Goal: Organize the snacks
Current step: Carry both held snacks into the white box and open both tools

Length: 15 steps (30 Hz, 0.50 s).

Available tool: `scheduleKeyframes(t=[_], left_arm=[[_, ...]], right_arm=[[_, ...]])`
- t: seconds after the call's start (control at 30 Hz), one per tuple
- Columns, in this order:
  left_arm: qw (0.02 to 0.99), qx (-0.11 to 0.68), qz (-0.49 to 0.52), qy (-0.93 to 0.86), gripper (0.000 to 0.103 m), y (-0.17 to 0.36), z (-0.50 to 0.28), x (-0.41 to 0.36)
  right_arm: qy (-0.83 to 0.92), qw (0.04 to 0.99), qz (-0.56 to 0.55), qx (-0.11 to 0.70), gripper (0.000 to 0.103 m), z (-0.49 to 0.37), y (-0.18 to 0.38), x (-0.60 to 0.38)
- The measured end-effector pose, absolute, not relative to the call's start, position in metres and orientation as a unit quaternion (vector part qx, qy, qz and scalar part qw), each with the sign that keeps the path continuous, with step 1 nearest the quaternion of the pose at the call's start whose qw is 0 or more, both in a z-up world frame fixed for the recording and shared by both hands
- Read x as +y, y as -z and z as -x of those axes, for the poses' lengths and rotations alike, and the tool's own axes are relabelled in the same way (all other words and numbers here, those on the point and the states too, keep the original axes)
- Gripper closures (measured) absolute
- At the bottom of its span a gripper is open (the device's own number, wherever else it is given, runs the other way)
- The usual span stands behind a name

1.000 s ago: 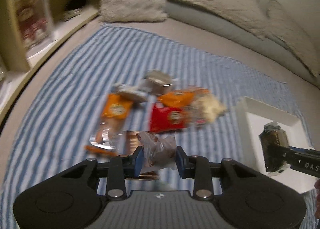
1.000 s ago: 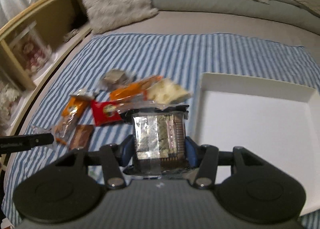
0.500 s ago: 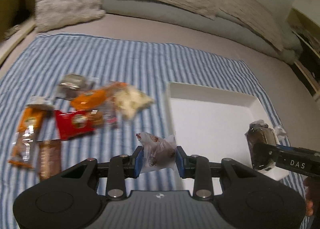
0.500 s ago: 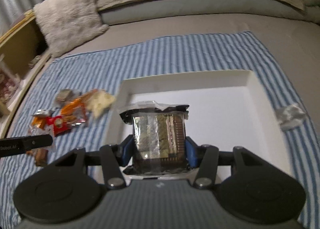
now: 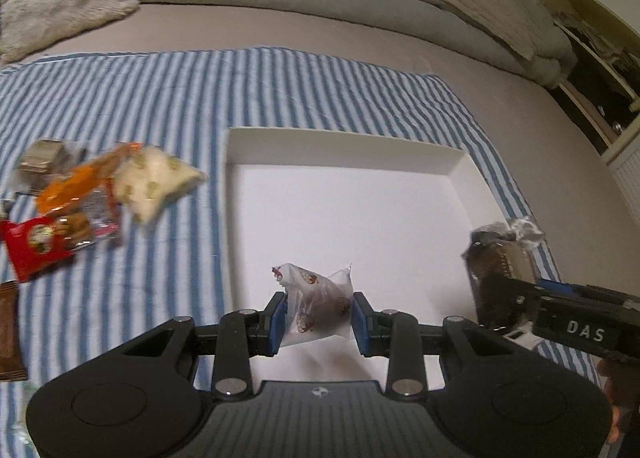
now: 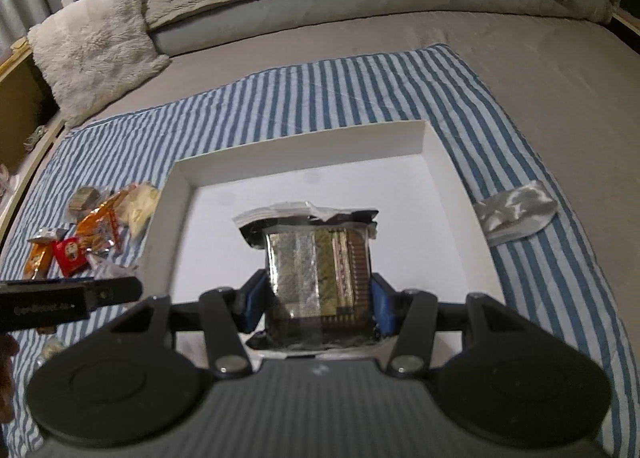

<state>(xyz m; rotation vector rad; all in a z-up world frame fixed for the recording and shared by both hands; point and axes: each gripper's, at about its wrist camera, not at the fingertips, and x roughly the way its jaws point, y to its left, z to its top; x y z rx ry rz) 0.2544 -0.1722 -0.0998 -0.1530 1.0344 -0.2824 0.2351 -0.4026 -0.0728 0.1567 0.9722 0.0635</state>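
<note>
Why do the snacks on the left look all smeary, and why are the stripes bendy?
Left wrist view: the snack pile is smeared by motion blur, while the clear packet in the left gripper looks sharp. Both views: the fisheye lens curves the striped cloth. Lighting is dim and soft in both.

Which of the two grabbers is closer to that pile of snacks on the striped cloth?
Left. The left gripper, holding a clear packet, is over the white tray's side nearest the snack pile. The right gripper is farther right.
</note>
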Motion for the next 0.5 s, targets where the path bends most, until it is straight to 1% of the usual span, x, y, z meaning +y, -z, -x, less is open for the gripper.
scheduleKeyframes(t=[0.37,0.43,0.47,0.5], left_arm=[[0.848,0.499,0.072,0.166,0.065,0.116,-0.27,-0.205],[0.85,0.494,0.074,0.168,0.06,0.117,-0.273,-0.206],[0.85,0.493,0.077,0.167,0.052,0.117,-0.274,-0.206],[0.851,0.492,0.079,0.165,0.039,0.118,-0.275,-0.206]], right_arm=[[-0.016,0.877,-0.077,0.474,0.044,-0.25,0.08,-0.411],[-0.015,0.88,-0.078,0.468,0.043,-0.252,0.08,-0.411],[-0.015,0.883,-0.079,0.463,0.043,-0.253,0.079,-0.411],[-0.015,0.886,-0.079,0.457,0.042,-0.253,0.079,-0.411]])
